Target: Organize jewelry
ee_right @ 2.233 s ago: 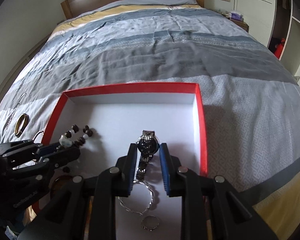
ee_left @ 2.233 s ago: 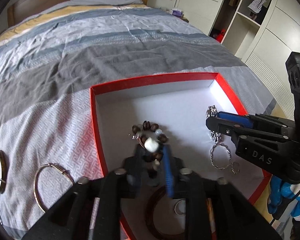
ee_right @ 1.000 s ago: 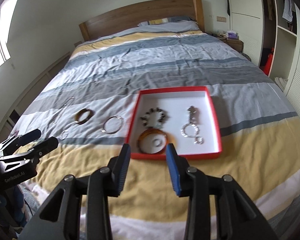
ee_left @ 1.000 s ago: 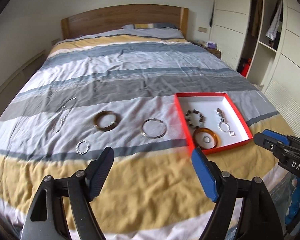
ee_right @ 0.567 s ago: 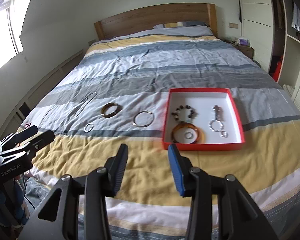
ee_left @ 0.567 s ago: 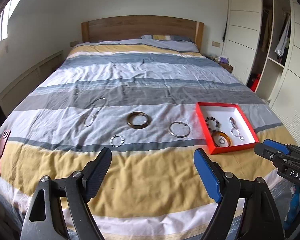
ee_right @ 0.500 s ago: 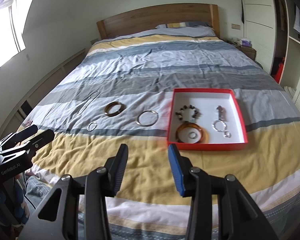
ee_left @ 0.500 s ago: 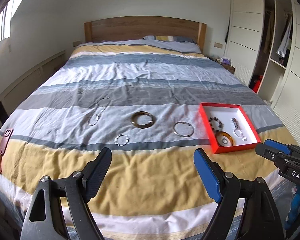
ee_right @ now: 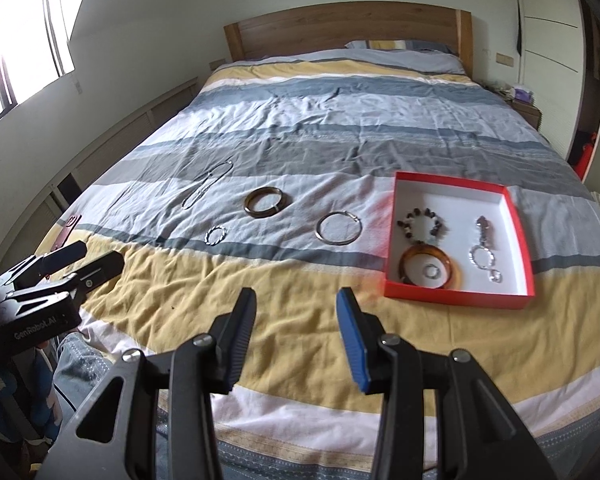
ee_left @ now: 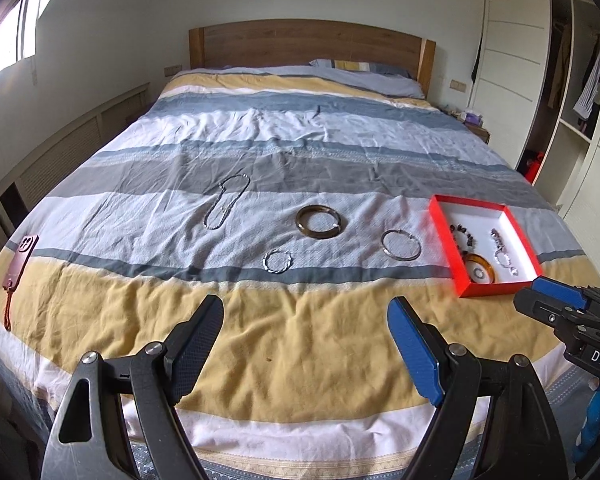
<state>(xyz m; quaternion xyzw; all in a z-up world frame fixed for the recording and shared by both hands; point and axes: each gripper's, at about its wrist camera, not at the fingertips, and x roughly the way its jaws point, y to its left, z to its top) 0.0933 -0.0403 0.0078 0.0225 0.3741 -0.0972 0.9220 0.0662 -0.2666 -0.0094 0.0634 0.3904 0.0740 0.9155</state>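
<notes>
Roughly half done. Red box, right on bed, holds beaded bracelet, amber bangle, ring, watch. Left on the bedspread: chain necklace, brown bangle, silver hoop, twisted ring. Left gripper and right gripper spread, empty, near edge.

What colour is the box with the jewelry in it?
The box is red outside, white inside; clearest in the right wrist view.

Both wrist cams sit at foot of the bed, well back, facing the headboard. Left view looks from left of centre, right view from further right, nearer the red box. Shared: whole bedspread, red box, loose jewellery; each view catches the other's tongs at its edge.
</notes>
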